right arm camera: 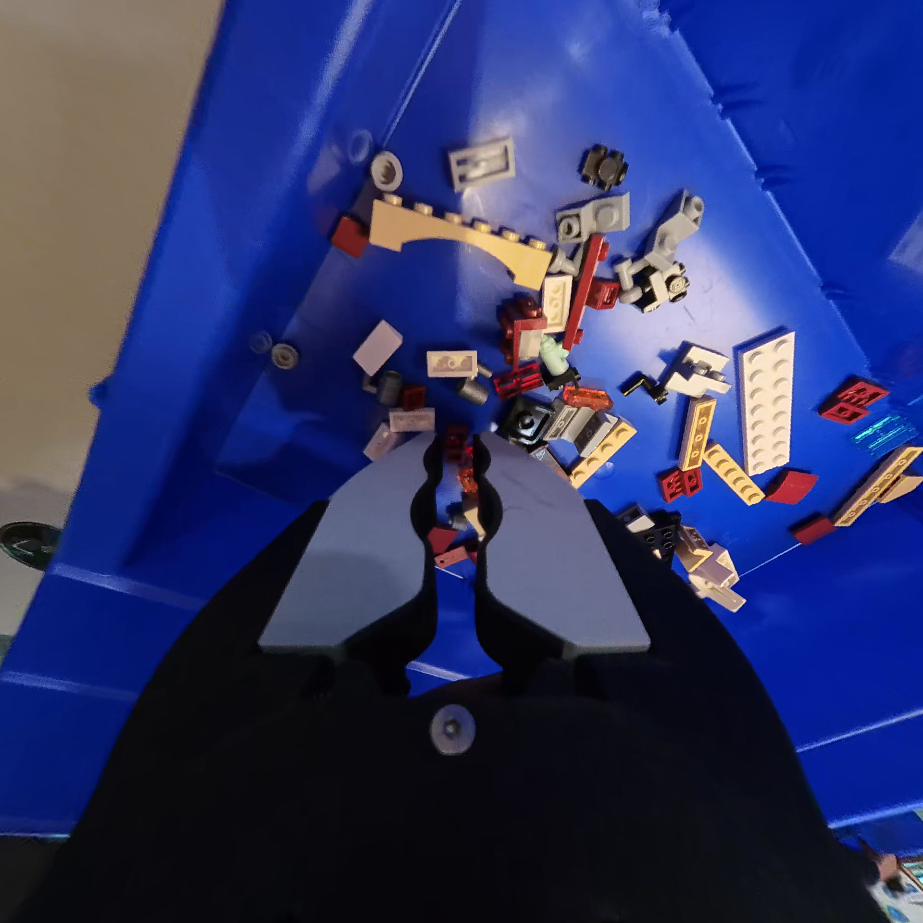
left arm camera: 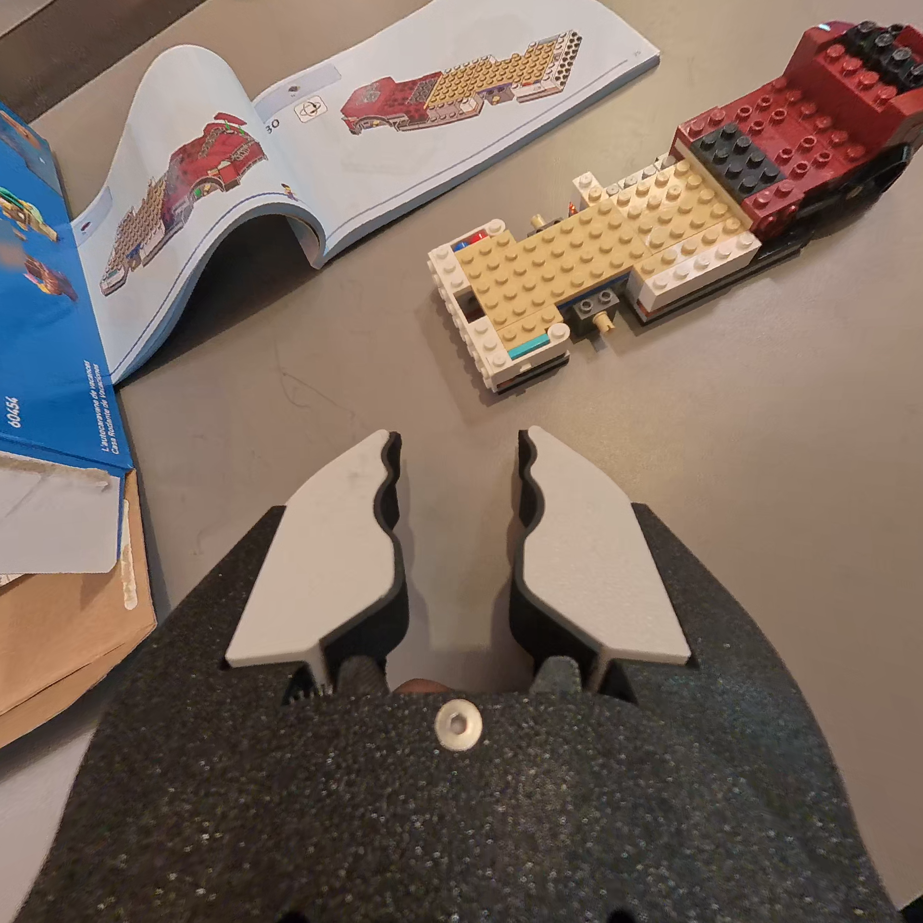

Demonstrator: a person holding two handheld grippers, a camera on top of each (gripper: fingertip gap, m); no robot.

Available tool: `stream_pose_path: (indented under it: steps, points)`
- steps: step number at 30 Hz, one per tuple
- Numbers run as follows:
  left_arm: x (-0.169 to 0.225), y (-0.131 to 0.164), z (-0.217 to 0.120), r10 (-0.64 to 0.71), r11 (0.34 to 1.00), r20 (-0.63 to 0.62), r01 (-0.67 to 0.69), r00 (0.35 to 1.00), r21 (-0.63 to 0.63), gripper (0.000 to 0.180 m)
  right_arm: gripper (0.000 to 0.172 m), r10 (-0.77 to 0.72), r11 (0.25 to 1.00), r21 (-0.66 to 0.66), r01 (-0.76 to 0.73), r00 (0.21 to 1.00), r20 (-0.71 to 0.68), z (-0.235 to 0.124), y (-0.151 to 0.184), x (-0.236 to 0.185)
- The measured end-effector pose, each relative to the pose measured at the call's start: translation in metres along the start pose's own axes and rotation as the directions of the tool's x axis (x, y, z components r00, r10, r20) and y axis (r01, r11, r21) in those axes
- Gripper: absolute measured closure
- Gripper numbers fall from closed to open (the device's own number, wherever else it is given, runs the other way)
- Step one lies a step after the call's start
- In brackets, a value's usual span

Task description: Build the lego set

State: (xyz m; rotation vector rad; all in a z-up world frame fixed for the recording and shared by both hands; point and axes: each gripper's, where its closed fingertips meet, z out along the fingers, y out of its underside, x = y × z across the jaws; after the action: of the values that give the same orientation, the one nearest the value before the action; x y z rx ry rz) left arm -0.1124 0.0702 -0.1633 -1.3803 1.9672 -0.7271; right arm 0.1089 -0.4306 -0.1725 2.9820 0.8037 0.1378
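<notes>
Here, left hand-held gripper (left arm camera: pixel 459 439) wide, bare above matte table (left arm camera: pixel 649 499); right hand-held gripper (right arm camera: pixel 458 444) narrow, pinching small translucent red brick (right arm camera: pixel 457 443).

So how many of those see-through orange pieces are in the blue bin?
2: one orange piece beside the black square piece, another seen through the gap between the fingers of the right gripper. The gripper may hide more.

Open instruction booklet (left arm camera: pixel 349 130), blue cardboard box (left arm camera: pixel 45 299), grey table (left arm camera: pixel 649 474), blue plastic bin (right arm camera: pixel 299 249)

Tan, white and dark red brick model (left arm camera: pixel 649 234), blue bin (right arm camera: pixel 299 249), grey table (left arm camera: pixel 649 499)
</notes>
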Motion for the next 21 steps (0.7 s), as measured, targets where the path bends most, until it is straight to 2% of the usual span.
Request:
stream_pose_path:
  steps: [14,21]
  points:
    - [0.0024,-0.0007,-0.0007,0.014,1.0,-0.013,-0.014,1.0,0.011,0.134,0.161,0.041,0.999,-0.032,-0.04,0.999,0.034,0.0044,0.0024,-0.0008]
    - [0.0025,-0.0012,-0.0011,0.01,1.0,-0.018,-0.009,1.0,0.015,0.134,0.168,0.047,0.999,-0.027,-0.047,0.999,0.026,0.0042,0.0018,-0.0024]
